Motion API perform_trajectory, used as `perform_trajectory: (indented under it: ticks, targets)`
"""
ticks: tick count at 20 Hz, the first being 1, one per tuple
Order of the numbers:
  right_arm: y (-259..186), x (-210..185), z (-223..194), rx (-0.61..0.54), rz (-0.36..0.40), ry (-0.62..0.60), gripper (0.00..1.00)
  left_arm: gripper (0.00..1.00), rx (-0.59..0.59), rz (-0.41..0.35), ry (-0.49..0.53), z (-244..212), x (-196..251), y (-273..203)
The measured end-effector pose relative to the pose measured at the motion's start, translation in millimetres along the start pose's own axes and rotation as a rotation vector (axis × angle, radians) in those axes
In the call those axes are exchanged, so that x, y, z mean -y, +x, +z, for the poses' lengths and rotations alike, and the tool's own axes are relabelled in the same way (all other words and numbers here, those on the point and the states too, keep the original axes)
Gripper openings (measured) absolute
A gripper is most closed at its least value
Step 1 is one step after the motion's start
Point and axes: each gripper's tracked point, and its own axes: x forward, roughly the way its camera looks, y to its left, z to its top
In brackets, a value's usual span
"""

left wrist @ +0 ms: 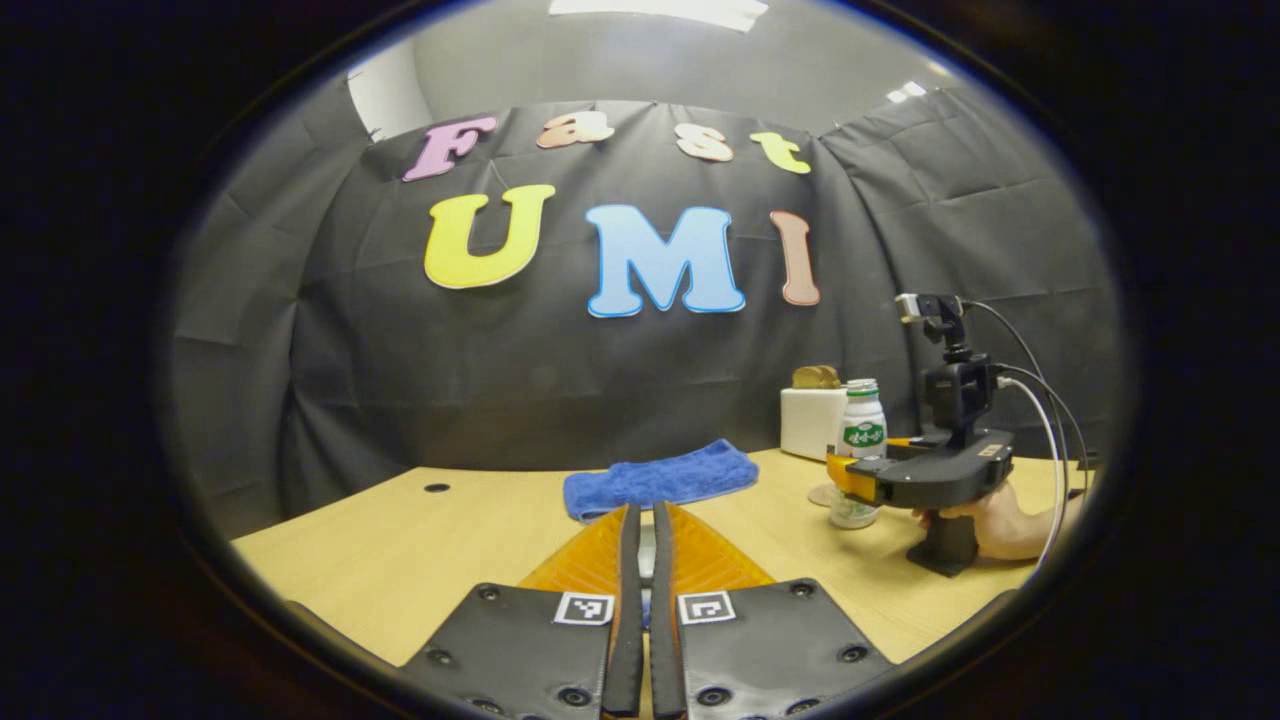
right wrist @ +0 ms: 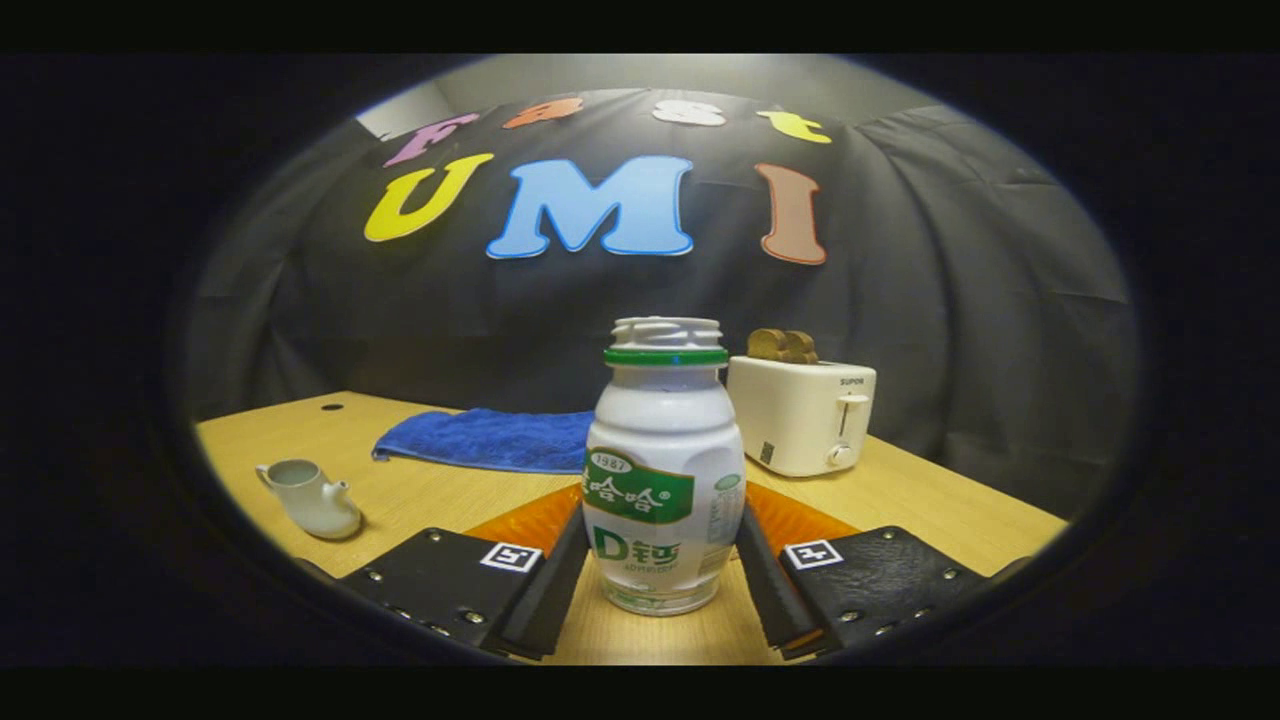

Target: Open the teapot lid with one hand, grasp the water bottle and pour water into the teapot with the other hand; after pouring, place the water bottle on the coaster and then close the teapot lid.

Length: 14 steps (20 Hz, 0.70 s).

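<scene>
The right gripper view carried what the left gripper view lacked: a small white teapot (right wrist: 312,497) with no lid on it, standing on the desk (right wrist: 420,495) well to the left of the water bottle (right wrist: 664,470); the same view showed the bottle upright on the desk between the fingers of the right claw (right wrist: 662,580), which stood open, each finger just beside the bottle's lower wall, contact not clear; behind the bottle lay a blue towel (right wrist: 490,438) to its left and a white toaster (right wrist: 800,413) to its right. The left gripper view showed the right claw (left wrist: 850,478) from the side, level, held from below by a hand (left wrist: 985,515); the bottle (left wrist: 860,425) was partly hidden behind it; a coaster could not be made out. The left claw (left wrist: 640,560) pointed toward the towel (left wrist: 660,478), fingers nearly together with only a thin gap, holding nothing.
</scene>
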Motion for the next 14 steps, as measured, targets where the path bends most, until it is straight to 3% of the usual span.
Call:
perform_trajectory:
  ticks: [1, 6, 14]
  targets:
    - [-2.8, -6.3, 2.3, 0.006, 0.015, -0.030, 0.74, 0.13, -0.001, -0.005, -0.005, -0.8, 2.0, -2.6]
    - [-8.6, -29.8, 7.3, 0.015, 0.068, -0.102, 0.73, 0.10, 0.002, -0.008, -0.020, 0.7, 1.4, -18.0]
    - [-6.2, -42.8, 15.9, 0.028, 0.071, -0.262, 0.74, 0.09, -0.024, 0.026, -0.053, -10.0, -6.3, -65.3]
